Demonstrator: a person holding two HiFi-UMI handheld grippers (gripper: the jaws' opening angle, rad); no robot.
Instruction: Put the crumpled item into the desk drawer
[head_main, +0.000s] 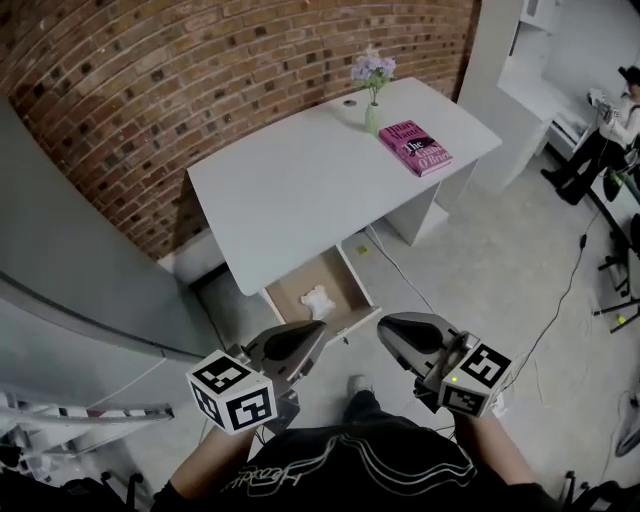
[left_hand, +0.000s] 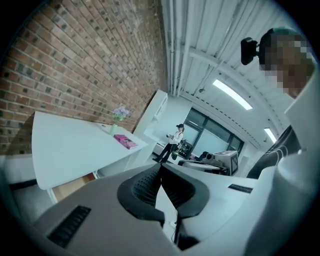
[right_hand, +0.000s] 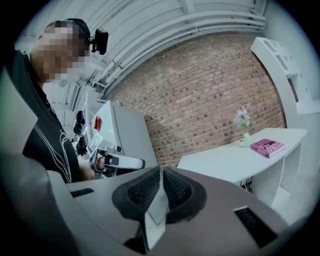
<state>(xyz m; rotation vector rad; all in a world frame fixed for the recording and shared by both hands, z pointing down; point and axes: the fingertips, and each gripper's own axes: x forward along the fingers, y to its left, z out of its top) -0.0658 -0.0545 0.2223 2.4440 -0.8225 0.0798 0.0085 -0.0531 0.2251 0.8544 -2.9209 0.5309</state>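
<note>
A crumpled white item (head_main: 316, 299) lies inside the open drawer (head_main: 349, 284) under the white desk (head_main: 300, 180). Both grippers hover just in front of the drawer, near the person's body. My left gripper (head_main: 312, 336) (left_hand: 161, 168) is shut, its dark pads meeting with nothing between them. To its right, my right gripper (head_main: 392, 330) (right_hand: 161, 171) is also shut and empty. In the left gripper view the drawer's brown inside (left_hand: 70, 185) shows below the desk top; the crumpled item is hidden there.
On the desk stand a pink book (head_main: 414, 146) and a small vase of purple flowers (head_main: 372, 108). A grey cabinet (head_main: 80, 270) rises at the left, a brick wall behind. A person (head_main: 610, 125) stands far right, with cables and stands on the floor.
</note>
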